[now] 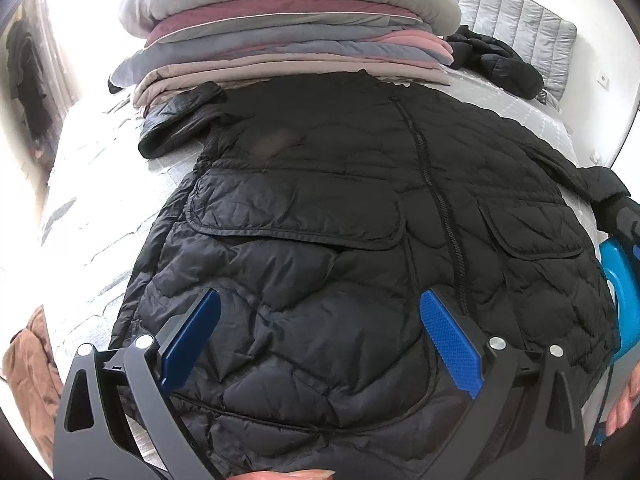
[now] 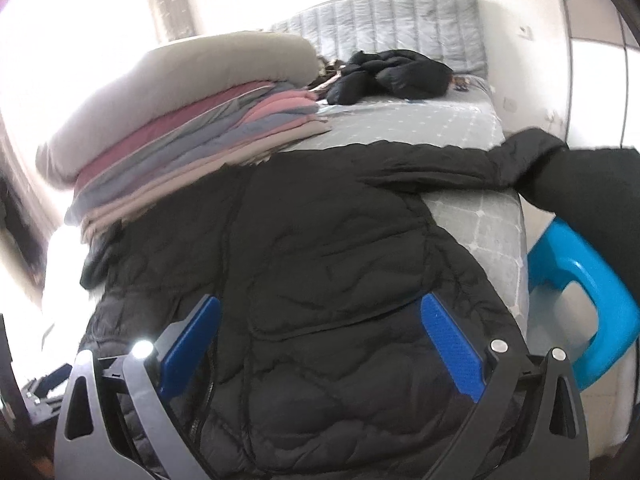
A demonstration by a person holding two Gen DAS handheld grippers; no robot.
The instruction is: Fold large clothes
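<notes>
A large black quilted puffer jacket (image 1: 340, 208) lies flat, front up and zipped, on a bed (image 1: 104, 208); its hem is nearest me. One sleeve (image 1: 176, 120) bends out at the upper left, the other sleeve (image 2: 460, 164) stretches right to the mattress edge. My left gripper (image 1: 320, 304) is open, hovering over the hem near the zipper, holding nothing. My right gripper (image 2: 320, 308) is open above the jacket's right half (image 2: 340, 260), over a pocket flap, holding nothing.
A tall stack of folded blankets (image 1: 288, 28) sits just beyond the jacket's collar. Another crumpled black jacket (image 2: 392, 74) lies by the grey headboard (image 2: 400, 20). A blue plastic stool (image 2: 580, 288) stands beside the bed on the right. Brown fabric (image 1: 28, 360) lies at lower left.
</notes>
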